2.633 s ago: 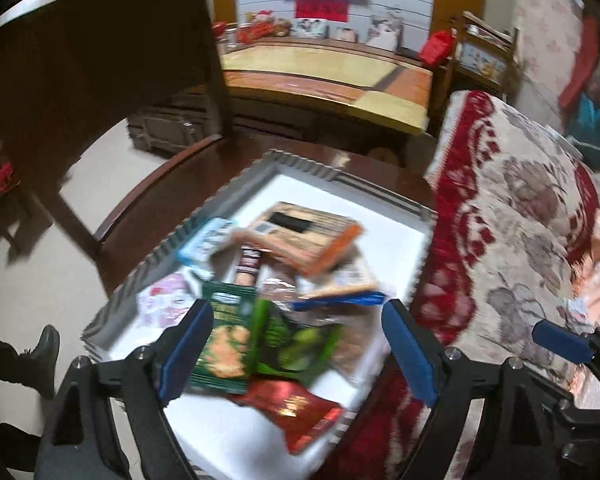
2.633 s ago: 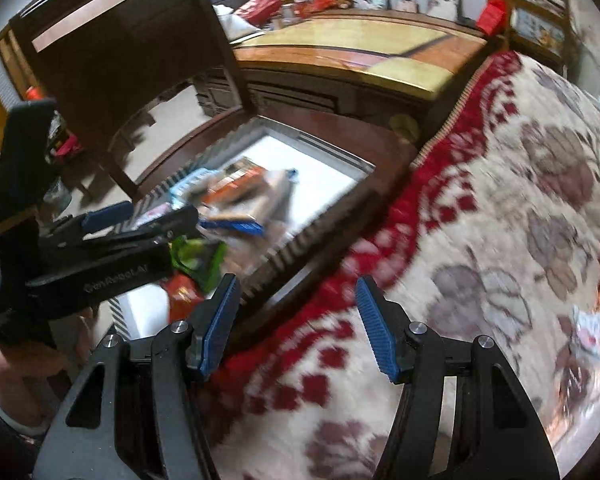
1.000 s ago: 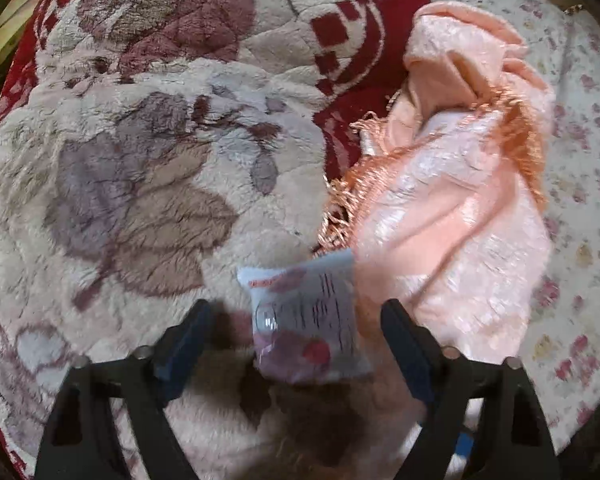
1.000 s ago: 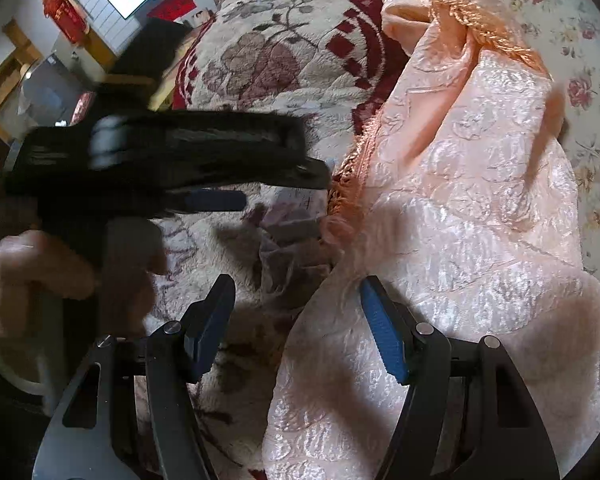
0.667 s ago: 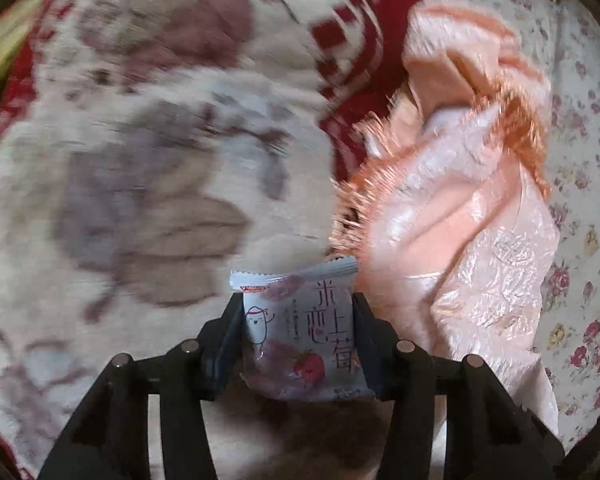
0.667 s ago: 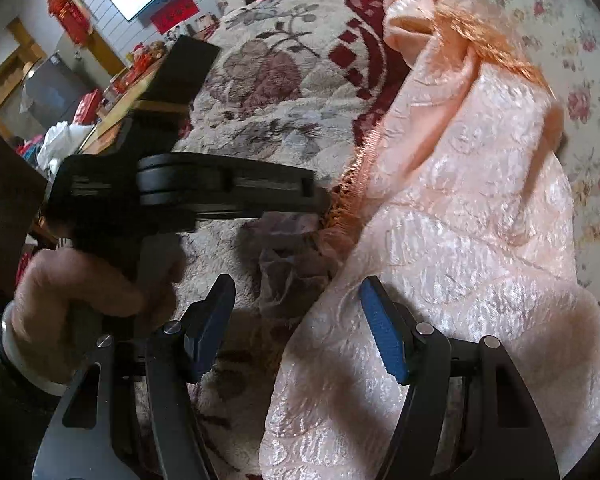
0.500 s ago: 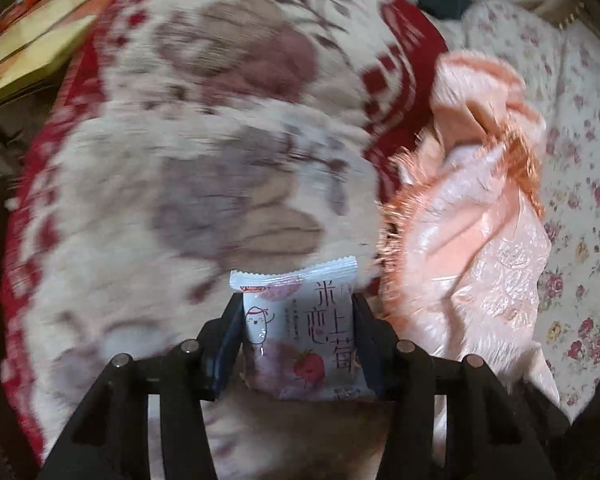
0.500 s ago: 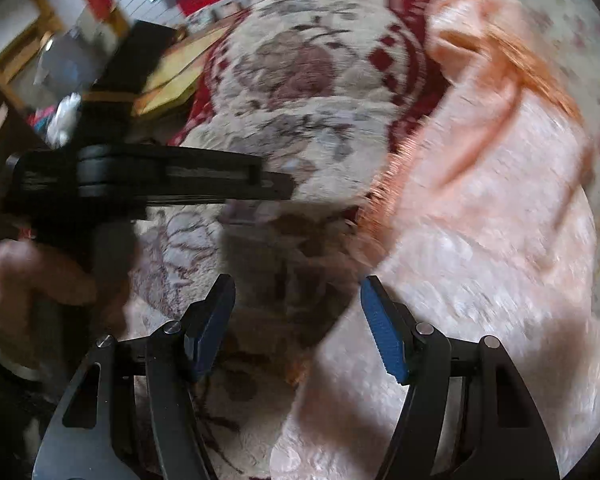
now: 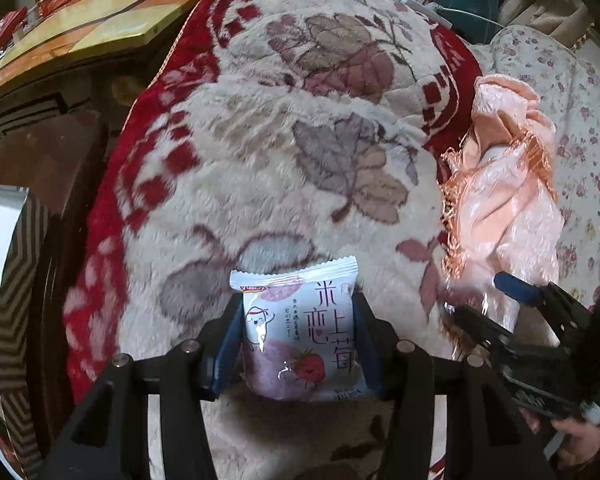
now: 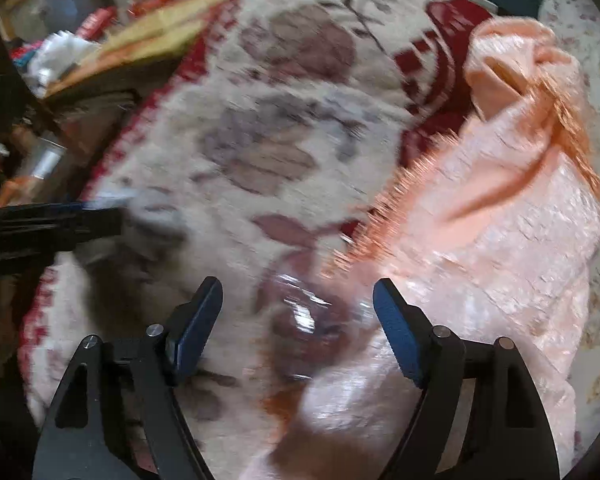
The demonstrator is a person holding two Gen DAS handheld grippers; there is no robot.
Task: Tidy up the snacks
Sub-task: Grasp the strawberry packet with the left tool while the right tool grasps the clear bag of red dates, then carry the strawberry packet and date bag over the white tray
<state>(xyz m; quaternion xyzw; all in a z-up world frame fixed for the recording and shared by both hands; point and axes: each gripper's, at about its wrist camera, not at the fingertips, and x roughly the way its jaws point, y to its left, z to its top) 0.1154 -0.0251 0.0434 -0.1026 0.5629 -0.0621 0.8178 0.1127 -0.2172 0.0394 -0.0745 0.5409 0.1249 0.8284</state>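
My left gripper is shut on a white snack packet printed with a strawberry and pink characters, and holds it above the plush blanket. In the right wrist view my right gripper points down at the blanket and its jaws are opening. A blurred glossy wrapper with something dark inside lies between the blue pads, which stand clear of it. The right gripper also shows at the right of the left wrist view. The left gripper's black body crosses the left edge of the right wrist view.
A cream and red flowered blanket covers the seat. A crumpled peach cloth with orange fringe lies to the right on a flowered sheet. The grey snack tray's ribbed rim and a dark wooden table sit at the left.
The left gripper closed on the strawberry packet, lifted it and carried it left, so the tray's rim has come into view. The right gripper's jaws have spread wider over the glossy wrapper.
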